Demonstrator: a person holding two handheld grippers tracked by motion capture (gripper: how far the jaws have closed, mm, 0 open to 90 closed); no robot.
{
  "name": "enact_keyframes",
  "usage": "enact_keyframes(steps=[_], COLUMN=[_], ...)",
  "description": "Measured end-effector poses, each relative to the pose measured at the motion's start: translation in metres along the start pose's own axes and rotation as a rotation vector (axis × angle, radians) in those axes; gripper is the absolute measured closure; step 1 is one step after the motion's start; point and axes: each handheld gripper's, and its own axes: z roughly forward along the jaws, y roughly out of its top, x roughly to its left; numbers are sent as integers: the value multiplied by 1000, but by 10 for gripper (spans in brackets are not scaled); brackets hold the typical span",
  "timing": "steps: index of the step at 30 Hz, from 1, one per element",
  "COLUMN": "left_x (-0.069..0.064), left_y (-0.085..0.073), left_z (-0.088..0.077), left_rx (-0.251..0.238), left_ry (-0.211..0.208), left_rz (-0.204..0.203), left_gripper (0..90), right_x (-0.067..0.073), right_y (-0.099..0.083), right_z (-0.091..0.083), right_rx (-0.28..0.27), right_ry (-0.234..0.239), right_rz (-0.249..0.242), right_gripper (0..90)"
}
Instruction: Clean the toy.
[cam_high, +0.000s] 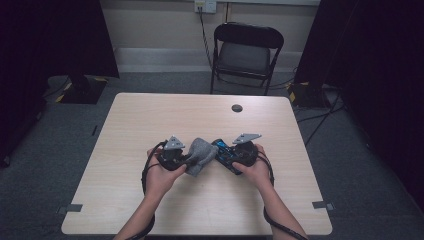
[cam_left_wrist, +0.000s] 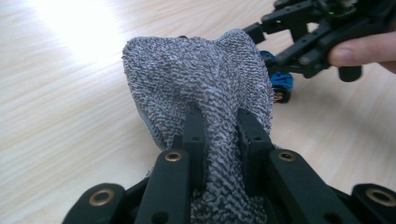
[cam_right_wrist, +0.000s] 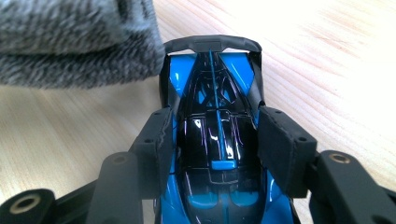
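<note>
Two grips, two very different materials: soft cloth on the left, hard toy car on the right

Two hands meet over the near middle of the table (cam_high: 150, 115) in the high view. Your left gripper (cam_high: 186, 159) has the grey cloth (cam_high: 201, 155) bunched at its tip, and your right gripper (cam_high: 226, 156) carries the blue toy car (cam_high: 225, 154), with the cloth touching the car's end. A chair (cam_high: 246, 50) stands well apart beyond the far edge

From the left gripper view, your left gripper (cam_left_wrist: 219, 133) has its jaws pressed together on a fold of the grey cloth (cam_left_wrist: 196, 79). The knit looks light, limp and grippy, so it should not slip, but it will sag and drag. Pinch a thick fold, as you do now, rather than a single edge. The blue toy car (cam_left_wrist: 279, 84) peeks out just behind the cloth, with the right gripper (cam_left_wrist: 308, 42) beyond it

From the right gripper view, your right gripper (cam_right_wrist: 215, 140) clamps the blue toy car (cam_right_wrist: 217, 121) across its flanks at the cabin. That shell looks glossy, rigid and light, so it may slide under wiping pressure. Keep the pads on the broad flat sides. The thin rear wing near the grey cloth (cam_right_wrist: 74, 42) looks the most breakable part, so wipe it gently
</note>
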Motion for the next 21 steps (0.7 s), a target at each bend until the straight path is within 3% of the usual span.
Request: enact_keyframes(steps=[10, 21], left_x=[15, 25], left_y=[-1, -4], left_z=[11, 28], left_rx=[-18, 2], left_ry=[63, 115], left_rz=[-40, -65], left_gripper=[764, 763], right_x=[0, -1], right_y=[-1, -1], right_z=[0, -1], right_rx=[-3, -1], right_ry=[2, 8], right_rz=[-3, -6], right_gripper=[465, 465])
